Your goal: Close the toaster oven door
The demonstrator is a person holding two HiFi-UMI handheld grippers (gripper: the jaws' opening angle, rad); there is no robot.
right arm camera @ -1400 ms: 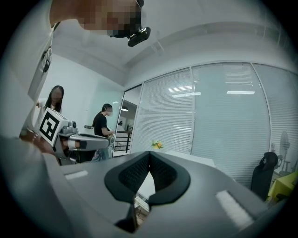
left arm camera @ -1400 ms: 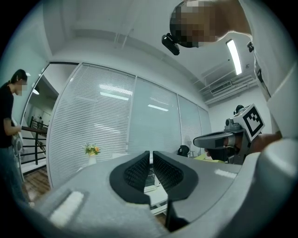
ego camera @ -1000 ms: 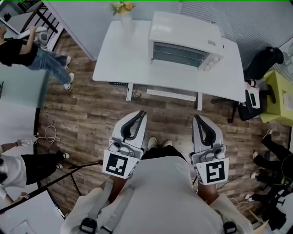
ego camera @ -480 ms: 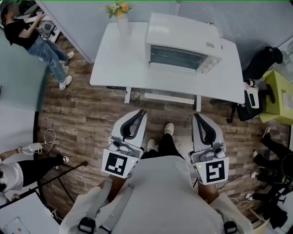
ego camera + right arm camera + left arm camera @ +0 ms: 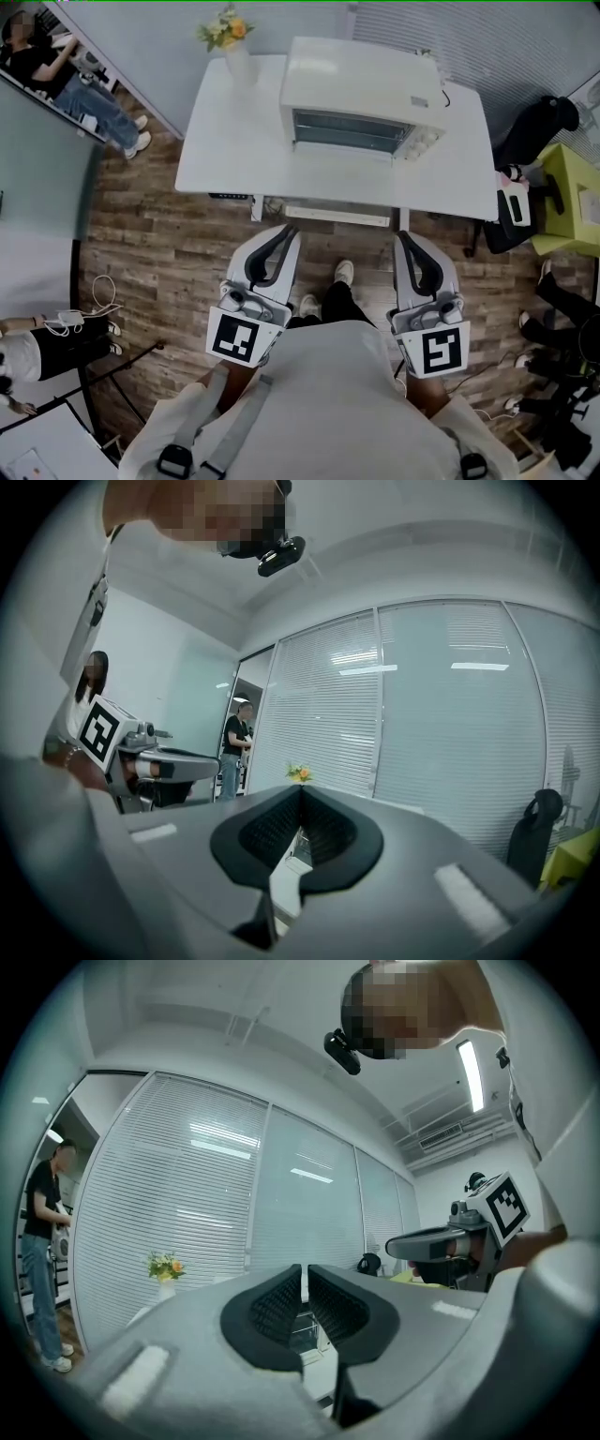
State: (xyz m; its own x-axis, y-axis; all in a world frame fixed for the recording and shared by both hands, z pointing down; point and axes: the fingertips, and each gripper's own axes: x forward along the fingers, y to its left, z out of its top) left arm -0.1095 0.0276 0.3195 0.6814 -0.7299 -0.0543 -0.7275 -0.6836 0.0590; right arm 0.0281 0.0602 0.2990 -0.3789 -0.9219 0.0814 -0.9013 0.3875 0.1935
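Note:
A white toaster oven (image 5: 361, 94) stands on a white table (image 5: 234, 141) ahead of me, its glass door (image 5: 347, 131) facing me and standing upright against the front. My left gripper (image 5: 287, 234) and right gripper (image 5: 404, 242) are held level over the wooden floor, short of the table's near edge and well apart from the oven. In the left gripper view the left gripper (image 5: 304, 1274) has its tips nearly together with nothing between them. In the right gripper view the right gripper (image 5: 301, 794) has its tips touching and empty.
A vase of flowers (image 5: 228, 42) stands at the table's back left corner. A black chair (image 5: 539, 127) and a yellow-green cabinet (image 5: 572, 202) are to the right. People stand at the far left (image 5: 66, 80) and right (image 5: 562, 300). Cables (image 5: 98, 291) lie on the floor.
The table and oven have drawn nearer and lower in the head view as I stepped toward them. Both grippers keep their pose and stay shut.

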